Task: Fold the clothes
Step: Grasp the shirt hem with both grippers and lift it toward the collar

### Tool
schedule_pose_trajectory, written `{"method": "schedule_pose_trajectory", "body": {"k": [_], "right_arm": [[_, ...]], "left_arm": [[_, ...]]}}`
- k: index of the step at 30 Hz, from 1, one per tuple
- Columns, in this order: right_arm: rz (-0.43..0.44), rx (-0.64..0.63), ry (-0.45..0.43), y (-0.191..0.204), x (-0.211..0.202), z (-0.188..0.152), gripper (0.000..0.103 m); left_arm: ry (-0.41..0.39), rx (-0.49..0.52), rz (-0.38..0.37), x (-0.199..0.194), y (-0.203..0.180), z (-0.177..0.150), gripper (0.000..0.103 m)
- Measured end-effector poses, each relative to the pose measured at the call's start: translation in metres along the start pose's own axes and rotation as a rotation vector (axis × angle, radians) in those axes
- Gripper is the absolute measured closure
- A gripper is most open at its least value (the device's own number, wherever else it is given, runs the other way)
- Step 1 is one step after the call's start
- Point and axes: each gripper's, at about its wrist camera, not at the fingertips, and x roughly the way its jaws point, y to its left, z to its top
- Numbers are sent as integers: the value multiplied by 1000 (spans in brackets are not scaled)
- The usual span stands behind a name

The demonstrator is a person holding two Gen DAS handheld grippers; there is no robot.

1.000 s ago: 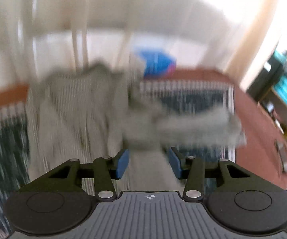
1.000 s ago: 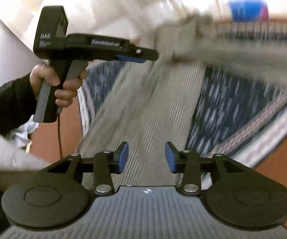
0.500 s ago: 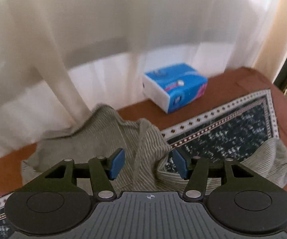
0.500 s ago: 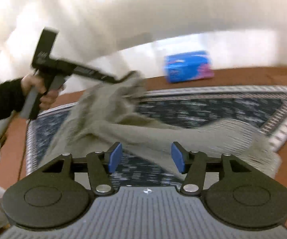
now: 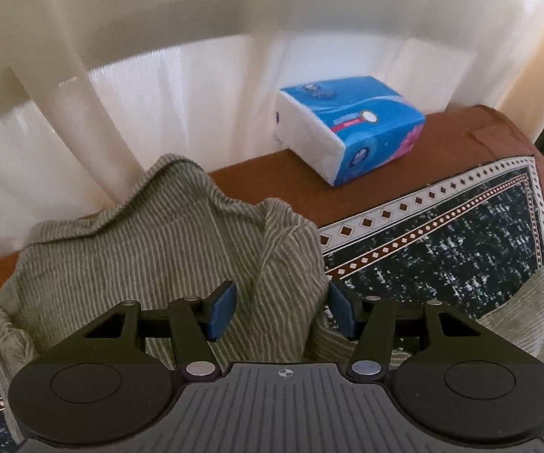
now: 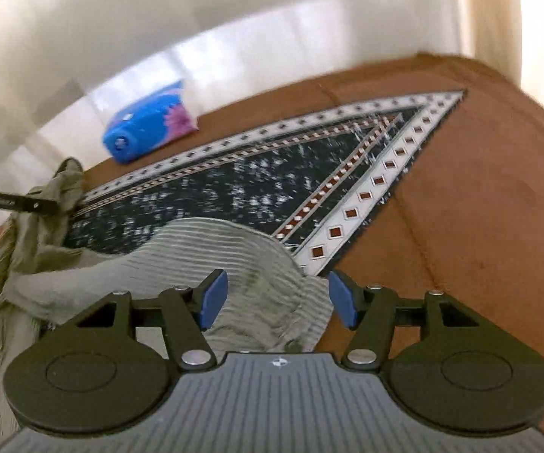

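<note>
Now both grippers angled down over shirt (image 5: 151,264), right gripper (image 6: 277,300) opening.

Soft daylight glows through the pale curtain (image 5: 204,87), overexposed in places. Fisheye bending curves the edges (dark corners); the right wrist view shows motion smear, blurring the tissue pack (image 6: 151,128).

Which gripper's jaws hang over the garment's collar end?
The left gripper, above the striped garment's bunched collar; the right gripper, jaws opening, is over the far end.

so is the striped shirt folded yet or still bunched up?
Bunched, not folded: the striped shirt lies rumpled across the patterned rug, ridges and loose edges showing.
</note>
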Motion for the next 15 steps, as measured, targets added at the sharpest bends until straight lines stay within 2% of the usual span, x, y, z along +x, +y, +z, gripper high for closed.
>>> {"method": "schedule_pose_trajectory", "body": {"k": [4,6,7,8,9,10,11,15], "right_arm": [[5,2,34,-3,14,0,37],[5,9,28,-3,13,-1,40],[5,13,28,-4,12,-1,45],[9,18,32,-5,11,-1,65],[18,33,42,-7,10,0,82],[28,46,51,-8,9,0,85],[39,52,49,-8,6,0,89],[57,57,6,4,-16,0,90]], "left_arm": [[9,-38,-16,9,6,1,36],[14,-61,-22,13,10,0,46],[16,-74,-22,14,12,0,64],[15,-90,-24,15,15,0,73],[12,-107,-27,15,18,0,77],[7,-124,-32,14,20,-1,88],[1,-139,-39,12,22,0,91],[-26,-196,-61,2,33,0,94]]}}
